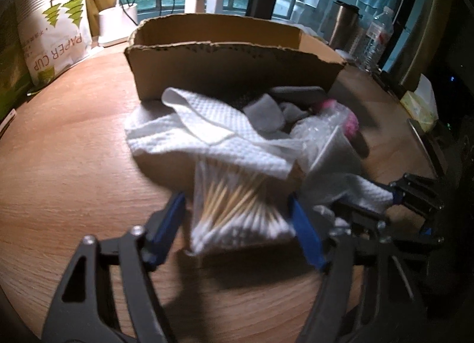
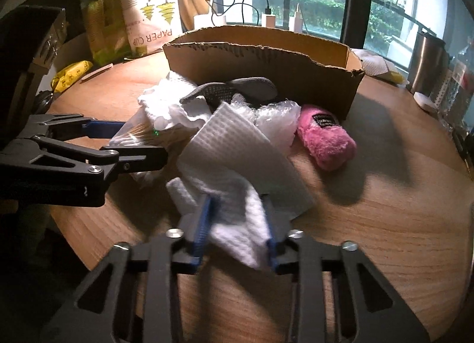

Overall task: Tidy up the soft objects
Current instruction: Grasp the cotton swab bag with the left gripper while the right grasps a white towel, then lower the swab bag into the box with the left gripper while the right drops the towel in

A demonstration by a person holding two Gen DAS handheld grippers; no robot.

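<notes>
A pile of soft things lies on the wooden table in front of an open cardboard box (image 1: 231, 58) (image 2: 266, 61). My left gripper (image 1: 237, 215) (image 2: 133, 141) is shut on a clear bag of cotton swabs (image 1: 237, 203) (image 2: 139, 132). My right gripper (image 2: 237, 224) (image 1: 394, 195) is shut on a white textured cloth (image 2: 237, 165) (image 1: 367, 192). Another white cloth (image 1: 201, 129) drapes over the swab bag. A grey glove (image 2: 237, 91), bubble wrap (image 2: 275, 123) (image 1: 326, 126) and a pink plush roll (image 2: 326, 141) (image 1: 349, 120) lie beside them.
A paper cup pack (image 1: 56, 26) (image 2: 151, 17) stands at the back left. Chargers and cables (image 1: 195, 2) stand behind the box. A steel tumbler (image 2: 426, 61) (image 1: 343, 26) and a water bottle (image 1: 376, 38) stand at the right. A tissue box (image 1: 420, 106) sits at the table's right edge.
</notes>
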